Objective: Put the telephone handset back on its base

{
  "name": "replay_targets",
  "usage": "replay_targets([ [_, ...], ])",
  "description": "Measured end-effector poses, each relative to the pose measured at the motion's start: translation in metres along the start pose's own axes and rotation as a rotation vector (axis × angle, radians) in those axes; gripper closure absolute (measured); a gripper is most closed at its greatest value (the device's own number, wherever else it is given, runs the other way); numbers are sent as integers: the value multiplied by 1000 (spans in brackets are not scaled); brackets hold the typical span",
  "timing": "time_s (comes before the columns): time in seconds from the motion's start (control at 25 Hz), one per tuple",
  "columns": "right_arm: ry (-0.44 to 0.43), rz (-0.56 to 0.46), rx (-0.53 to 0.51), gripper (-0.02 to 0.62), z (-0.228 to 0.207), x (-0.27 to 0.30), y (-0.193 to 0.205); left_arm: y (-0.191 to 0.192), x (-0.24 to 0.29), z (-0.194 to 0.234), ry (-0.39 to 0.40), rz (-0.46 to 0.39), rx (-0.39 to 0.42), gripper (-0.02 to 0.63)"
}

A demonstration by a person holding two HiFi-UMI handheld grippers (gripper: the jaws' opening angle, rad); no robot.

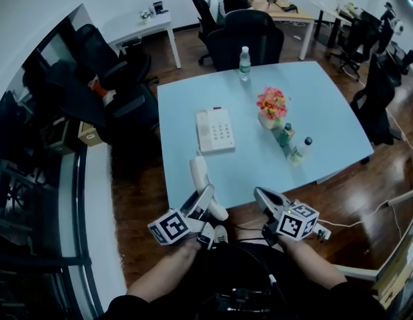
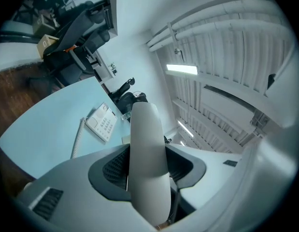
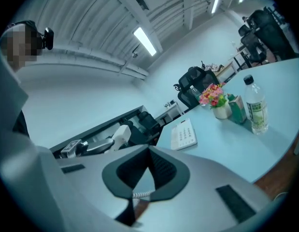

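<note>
My left gripper (image 1: 205,197) is shut on the white telephone handset (image 1: 201,177) and holds it over the near edge of the pale blue table (image 1: 326,105). In the left gripper view the handset (image 2: 147,163) stands upright between the dark pads. The white base with its keypad (image 1: 215,130) lies flat near the table's middle, ahead of the handset; it also shows as the base (image 2: 102,123) with a coiled cord (image 2: 78,139) running from it. My right gripper (image 1: 261,196) hovers at the near edge, to the right, shut with nothing in it (image 3: 149,151). From that gripper's view, the base (image 3: 184,134) lies ahead.
A pot of flowers (image 1: 271,105), a green carton (image 1: 283,134) and a lying bottle (image 1: 301,149) sit right of the base. An upright bottle (image 1: 244,62) stands at the far edge. Black office chairs (image 1: 249,35) ring the table; a person sits at a far desk.
</note>
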State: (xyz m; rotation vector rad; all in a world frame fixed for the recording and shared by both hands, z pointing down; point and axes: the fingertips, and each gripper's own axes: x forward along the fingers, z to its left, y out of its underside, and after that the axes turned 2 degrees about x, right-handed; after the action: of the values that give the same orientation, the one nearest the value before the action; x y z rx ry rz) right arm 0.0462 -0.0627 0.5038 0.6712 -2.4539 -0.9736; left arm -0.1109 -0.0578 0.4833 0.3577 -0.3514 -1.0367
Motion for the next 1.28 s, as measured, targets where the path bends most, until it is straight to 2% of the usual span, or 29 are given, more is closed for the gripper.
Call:
replay_targets([
  [0.24,66,-23,-25,578,-3,38,-13,-31,21,40,-9,51,4,396],
  [0.4,88,-2,-18,578,-6,54,-9,-48,30,67,-53,59,4,396],
  [0.56,109,6,-13,578,-10,68,-12,-58,41,96,-132,126,80,396],
  [0.68,102,33,-19,578,-13,81,-11,-69,53,111,-165,142,114,396],
  [1.08,33,98,-61,578,-10,130,-38,-97,89,130,-258,99,246,396],
  [1.28,-13,96,-60,578,-21,139,-49,-122,127,156,-380,72,334,396],
])
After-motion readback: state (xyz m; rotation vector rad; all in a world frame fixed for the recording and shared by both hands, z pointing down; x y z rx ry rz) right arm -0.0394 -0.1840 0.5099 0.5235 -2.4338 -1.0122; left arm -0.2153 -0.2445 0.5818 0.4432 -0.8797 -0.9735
